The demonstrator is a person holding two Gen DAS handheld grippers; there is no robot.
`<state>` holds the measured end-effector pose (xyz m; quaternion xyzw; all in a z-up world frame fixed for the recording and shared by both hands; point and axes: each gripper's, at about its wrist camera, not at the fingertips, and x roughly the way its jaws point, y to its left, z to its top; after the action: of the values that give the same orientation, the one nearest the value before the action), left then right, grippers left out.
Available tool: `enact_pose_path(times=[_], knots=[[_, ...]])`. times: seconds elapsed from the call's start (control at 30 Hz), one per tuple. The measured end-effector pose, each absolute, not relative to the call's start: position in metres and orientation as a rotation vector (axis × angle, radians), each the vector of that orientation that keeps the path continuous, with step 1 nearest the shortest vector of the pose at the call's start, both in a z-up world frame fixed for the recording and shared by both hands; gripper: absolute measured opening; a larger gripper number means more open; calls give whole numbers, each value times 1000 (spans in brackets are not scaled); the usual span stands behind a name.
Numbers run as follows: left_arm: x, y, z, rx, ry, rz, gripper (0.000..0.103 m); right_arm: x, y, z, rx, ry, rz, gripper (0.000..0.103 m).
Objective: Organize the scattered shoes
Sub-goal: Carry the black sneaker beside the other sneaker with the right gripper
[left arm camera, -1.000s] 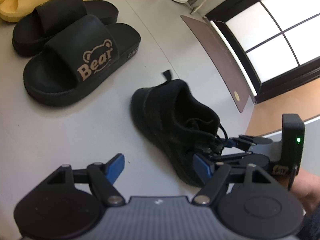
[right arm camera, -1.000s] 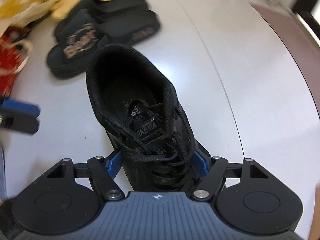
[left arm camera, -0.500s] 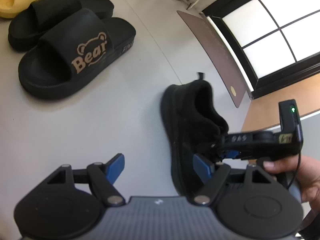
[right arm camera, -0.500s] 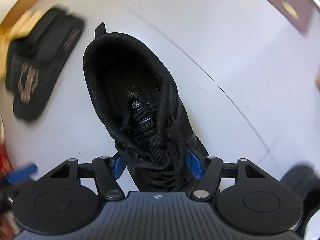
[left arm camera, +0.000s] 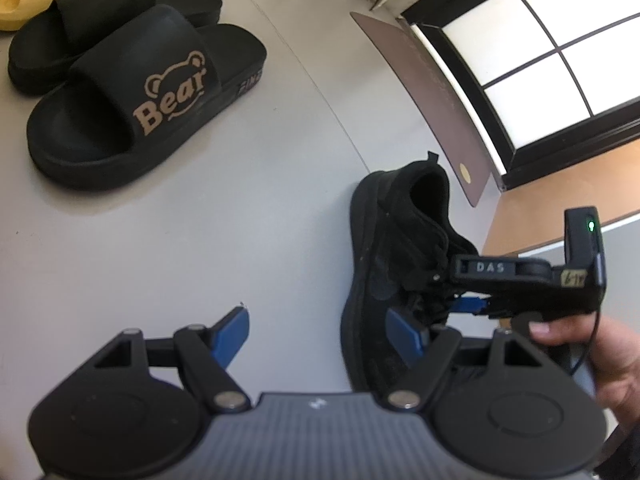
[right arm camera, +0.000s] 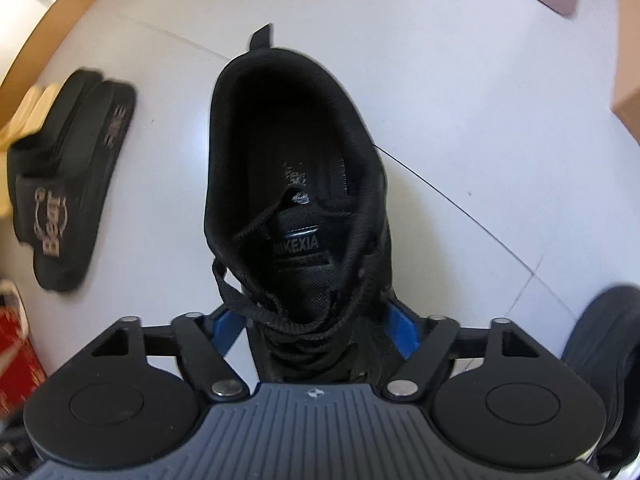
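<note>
A: Where's the black sneaker [right arm camera: 296, 216]?

B: On the grey floor [left arm camera: 248, 216], its laced forefoot between the right gripper [right arm camera: 316, 330], whose jaws are opening. Left gripper [left arm camera: 320, 330] hangs open and empty.

A: Release how?

B: I'd lift straight, clear of the laces. Heel points away, toe towards the camera, roughly parallel to the Bear slides [left arm camera: 132, 96].

The pale grey floor [left arm camera: 248, 208] carried a black lace-up sneaker [left arm camera: 384, 240], standing on its sole. Well apart lay a pair of black "Bear" slides [left arm camera: 132, 96], with yellow slides [left arm camera: 16, 8] just beyond them.
</note>
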<state>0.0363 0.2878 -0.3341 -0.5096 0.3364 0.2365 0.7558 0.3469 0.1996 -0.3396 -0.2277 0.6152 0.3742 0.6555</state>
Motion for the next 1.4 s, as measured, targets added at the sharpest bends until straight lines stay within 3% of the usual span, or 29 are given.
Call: enact_pose_path(times=[0.23, 0.33, 0.6, 1.4], knots=[[48, 286, -337, -1104, 745, 519, 77, 347, 196, -345, -534, 1293, 935, 86], [50, 286, -339, -1105, 752, 524, 77, 341, 195, -345, -536, 1266, 930, 77], [55, 282, -342, -1097, 772, 519, 77, 344, 182, -336, -454, 1313, 809, 70], [56, 286, -349, -1143, 782, 461, 77, 353, 108, -337, -116, 1335, 308, 67]])
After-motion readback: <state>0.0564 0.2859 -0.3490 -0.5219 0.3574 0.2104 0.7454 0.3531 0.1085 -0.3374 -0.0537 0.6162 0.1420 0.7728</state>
